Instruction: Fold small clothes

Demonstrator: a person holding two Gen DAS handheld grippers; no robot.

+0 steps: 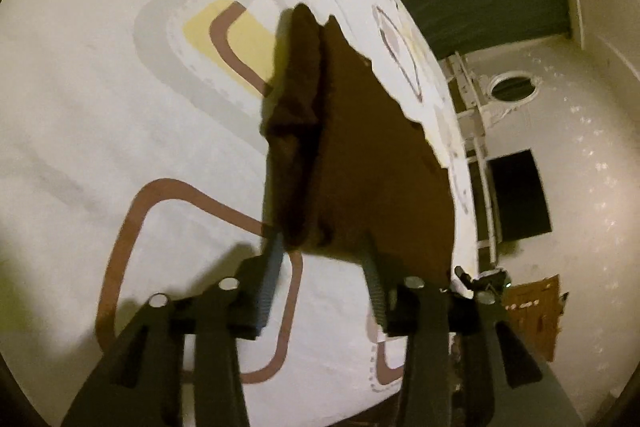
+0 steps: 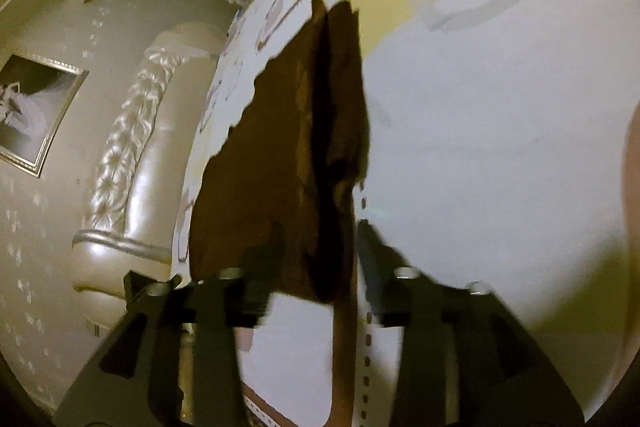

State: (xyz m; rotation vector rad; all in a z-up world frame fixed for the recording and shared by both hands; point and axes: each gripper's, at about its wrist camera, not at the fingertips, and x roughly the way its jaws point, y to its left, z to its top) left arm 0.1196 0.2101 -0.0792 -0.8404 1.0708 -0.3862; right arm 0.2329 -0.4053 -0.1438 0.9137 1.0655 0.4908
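Two hand-held grippers, left [image 1: 322,247] and right [image 2: 316,251], stand partly open astride the brown garment [image 1: 360,147] on the bed [image 1: 100,107], pads clear of cloth. Best withdraw straight back without dragging the folded edge. The garment's long axis runs directly ahead, narrowing away from the fingers.

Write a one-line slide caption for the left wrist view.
Left gripper open over a folded brown cloth on a patterned bedsheet.
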